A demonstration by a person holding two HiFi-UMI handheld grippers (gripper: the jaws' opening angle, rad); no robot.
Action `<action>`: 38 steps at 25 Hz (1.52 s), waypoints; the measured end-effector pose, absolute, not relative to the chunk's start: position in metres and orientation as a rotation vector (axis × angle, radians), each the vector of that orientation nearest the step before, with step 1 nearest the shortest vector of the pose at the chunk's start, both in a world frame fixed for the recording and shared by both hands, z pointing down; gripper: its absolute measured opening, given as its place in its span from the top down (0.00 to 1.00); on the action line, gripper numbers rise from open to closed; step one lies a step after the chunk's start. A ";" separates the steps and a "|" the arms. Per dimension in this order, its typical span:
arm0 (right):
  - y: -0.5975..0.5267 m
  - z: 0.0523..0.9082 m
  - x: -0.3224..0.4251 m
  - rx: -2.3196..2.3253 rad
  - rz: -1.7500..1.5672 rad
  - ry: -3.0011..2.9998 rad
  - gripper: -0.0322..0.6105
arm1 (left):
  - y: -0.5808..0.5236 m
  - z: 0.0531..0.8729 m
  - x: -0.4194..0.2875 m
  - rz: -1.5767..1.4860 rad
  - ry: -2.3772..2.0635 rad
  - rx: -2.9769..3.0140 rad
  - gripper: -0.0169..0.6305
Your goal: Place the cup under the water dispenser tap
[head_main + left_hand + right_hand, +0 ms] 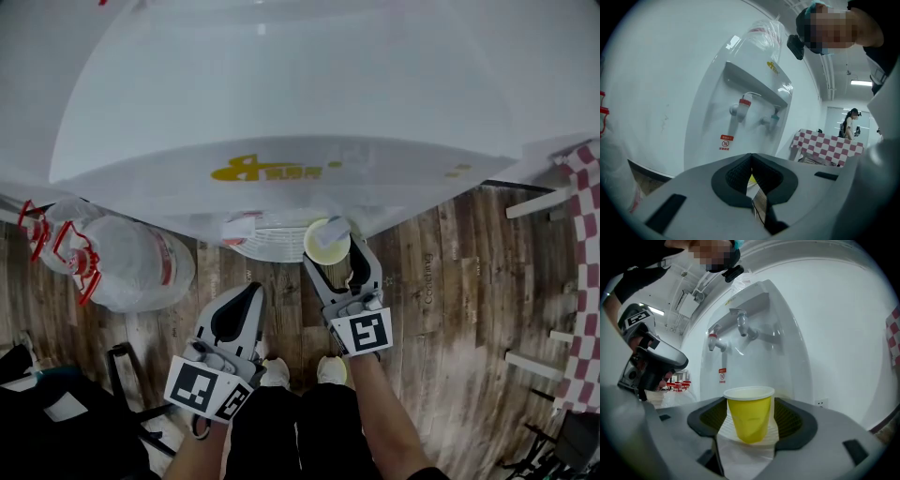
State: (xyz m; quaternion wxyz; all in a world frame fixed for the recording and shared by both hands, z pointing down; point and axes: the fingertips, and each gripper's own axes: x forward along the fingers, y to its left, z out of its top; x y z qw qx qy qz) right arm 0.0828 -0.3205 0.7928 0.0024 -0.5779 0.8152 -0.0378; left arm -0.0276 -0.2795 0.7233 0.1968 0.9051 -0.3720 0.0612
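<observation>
The white water dispenser (281, 112) fills the upper half of the head view. It carries a yellow logo (262, 170) on top that is not legible. On its front, a red-and-white warning label (722, 376) sits below the red tap (714, 341), its print too small to read. The left claw (751, 157), lower left in the head view, has its jaws closed tip to tip with nothing between them. The right claw (750, 404), at centre, stands wide open, its pads just beside the cup walls and not pressing. The yellow cup (749, 413) stands upright between the pads on the white drip tray (277, 246), its mouth up and its long axis vertical. It is at the dispenser's foot below the taps.
</observation>
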 end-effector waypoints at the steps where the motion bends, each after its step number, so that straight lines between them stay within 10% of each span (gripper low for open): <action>1: -0.320 0.794 0.083 -1.815 -0.125 2.559 0.47 | -0.279 0.723 -0.028 0.171 -1.042 2.533 0.95; 28: -0.256 0.722 0.089 -1.824 -0.406 2.683 0.44 | -0.249 0.621 -0.046 0.254 -1.056 2.483 0.95; 38: -0.222 0.589 0.104 -1.817 -0.497 2.669 0.82 | -0.231 0.504 -0.040 0.192 -1.049 2.468 0.95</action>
